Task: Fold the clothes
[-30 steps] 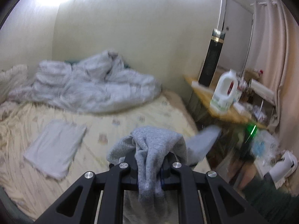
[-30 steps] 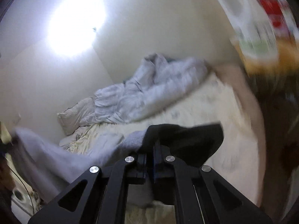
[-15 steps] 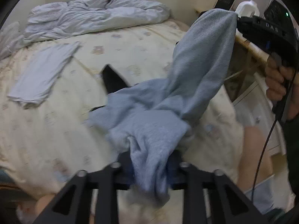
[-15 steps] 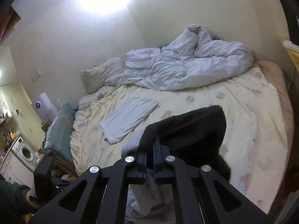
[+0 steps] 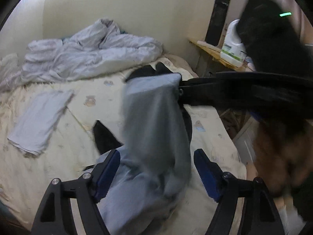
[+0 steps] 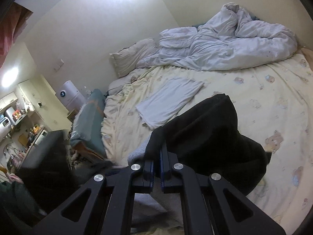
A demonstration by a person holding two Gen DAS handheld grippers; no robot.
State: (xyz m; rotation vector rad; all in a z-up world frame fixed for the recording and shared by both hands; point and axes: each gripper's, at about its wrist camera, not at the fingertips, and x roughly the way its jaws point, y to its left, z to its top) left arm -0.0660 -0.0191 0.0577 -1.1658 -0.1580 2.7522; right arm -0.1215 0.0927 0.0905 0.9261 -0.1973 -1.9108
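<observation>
A grey garment [image 5: 154, 129] with black parts hangs over the bed, blurred by motion. My right gripper [image 5: 179, 87] reaches in from the right of the left wrist view, shut on the garment's top edge. In its own view the right gripper [image 6: 157, 156] is clamped on black cloth [image 6: 205, 135], with grey cloth [image 6: 138, 152] beside it. My left gripper [image 5: 156, 174] is low over the bed, its jaws opening. The grey cloth hangs between its blue pads [image 5: 106, 173], which do not press on it. A black piece [image 5: 104, 137] lies on the sheet behind.
A folded white cloth [image 5: 41, 121] [image 6: 170, 101] lies on the pale yellow sheet [image 6: 273, 101]. A crumpled duvet [image 5: 88, 52] and a pillow [image 6: 133, 56] lie by the wall. A wooden shelf [image 5: 209, 51] with a white jug [image 5: 232, 49] stands right of the bed. A person's hand [image 5: 273, 156] shows low right.
The left jaws have let go of the grey garment and spread wide, and that gripper has sunk toward the bed. The right gripper swung across, keeping its hold on the garment.
</observation>
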